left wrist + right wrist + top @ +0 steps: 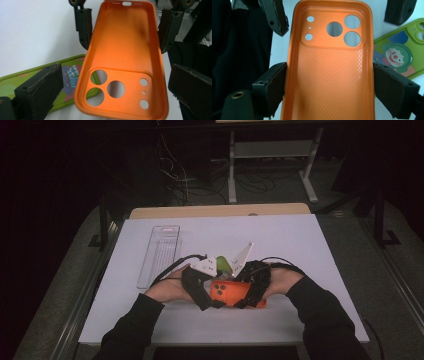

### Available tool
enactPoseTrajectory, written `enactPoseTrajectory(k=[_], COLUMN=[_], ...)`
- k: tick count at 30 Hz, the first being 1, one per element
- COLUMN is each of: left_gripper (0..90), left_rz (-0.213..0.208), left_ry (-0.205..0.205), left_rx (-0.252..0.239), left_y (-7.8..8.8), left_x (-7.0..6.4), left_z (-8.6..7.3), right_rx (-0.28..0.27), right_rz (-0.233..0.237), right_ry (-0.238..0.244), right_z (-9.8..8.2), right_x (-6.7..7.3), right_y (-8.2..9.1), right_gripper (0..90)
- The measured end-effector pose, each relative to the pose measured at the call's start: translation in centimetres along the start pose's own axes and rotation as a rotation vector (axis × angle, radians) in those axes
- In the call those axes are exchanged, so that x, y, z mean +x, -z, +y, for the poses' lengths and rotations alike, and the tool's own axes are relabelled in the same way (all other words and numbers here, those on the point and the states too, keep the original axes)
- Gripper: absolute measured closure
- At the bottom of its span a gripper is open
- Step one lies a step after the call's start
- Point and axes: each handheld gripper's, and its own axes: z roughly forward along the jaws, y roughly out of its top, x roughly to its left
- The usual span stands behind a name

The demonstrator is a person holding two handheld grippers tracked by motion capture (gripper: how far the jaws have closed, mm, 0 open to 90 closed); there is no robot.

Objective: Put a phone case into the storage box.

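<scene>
Right gripper view: right gripper (329,82) is clamping the orange phone case (329,70) across its long edges, held above the table (300,245). Left gripper (117,85) is straddling the camera-hole end, jaws wide, pads apparently off. Advice: close squarely on both rims before pulling. Green case (402,53) is lying just beside; no readable writing.

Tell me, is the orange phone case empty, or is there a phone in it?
Empty. The orange phone case shows its bare dimpled inside in both gripper views, and the white table is visible through its camera holes.
</scene>
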Motion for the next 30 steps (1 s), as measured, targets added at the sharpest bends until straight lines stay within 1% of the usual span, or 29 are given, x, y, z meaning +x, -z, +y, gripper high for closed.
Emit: enactPoseTrajectory(k=[2, 9, 11, 12, 13, 16, 19, 20, 22, 25, 27, 30], left_gripper=[0.0, 0.0, 0.0, 0.0, 0.0, 0.0, 0.0, 0.4, 4.7, 6.1, 8.9, 12.6], left_rz=[-0.004, -0.018, -0.024, -0.024, -0.019, -0.024, -0.023, -0.025, -0.027, -0.029, -0.038, -0.042], left_ry=[-0.003, -0.005, 0.0, -0.009, -0.039, -0.037, -0.035, -0.029, -0.031, -0.034, -0.032, -0.046], left_rx=[0.005, 0.052, 0.048, 0.054, 0.076, 0.084, 0.09, 0.092, 0.09, 0.091, 0.094, 0.091], left_y=[-0.2, -0.9, -1.1, -1.2, -1.1, -1.3, -1.4, -1.4, -1.4, -1.4, -1.3, -1.3], left_x=[-0.1, -0.4, -0.5, -0.5, -0.4, -0.4, -0.5, -0.5, -0.5, -0.5, -0.5, -0.4], left_z=[0.0, -0.1, -0.2, -0.2, -0.1, -0.1, -0.2, -0.2, -0.2, -0.2, -0.2, -0.2], right_rx=[-0.001, -0.005, -0.005, -0.007, -0.011, -0.024, -0.025, -0.014, -0.016, -0.015, -0.023, -0.012], right_rz=[-0.002, 0.004, 0.008, 0.008, 0.006, 0.015, 0.012, 0.0, 0.005, 0.004, 0.019, 0.007], right_ry=[0.007, 0.017, 0.02, 0.025, 0.03, 0.031, 0.031, 0.034, 0.04, 0.044, 0.037, 0.039], right_z=[0.1, 0.4, 0.5, 0.5, 0.5, 0.6, 0.6, 0.6, 0.7, 0.7, 0.7, 0.8], right_x=[0.1, 0.3, 0.3, 0.4, 0.4, 0.4, 0.4, 0.4, 0.4, 0.5, 0.5, 0.5], right_y=[0.0, 0.1, 0.2, 0.2, 0.2, 0.0, 0.0, 0.1, 0.0, 0.0, -0.1, 0.0], right_gripper=[14.7, 14.7, 14.6, 14.7, 14.7, 14.7, 14.7, 14.7, 14.7, 14.7, 14.7, 14.7])
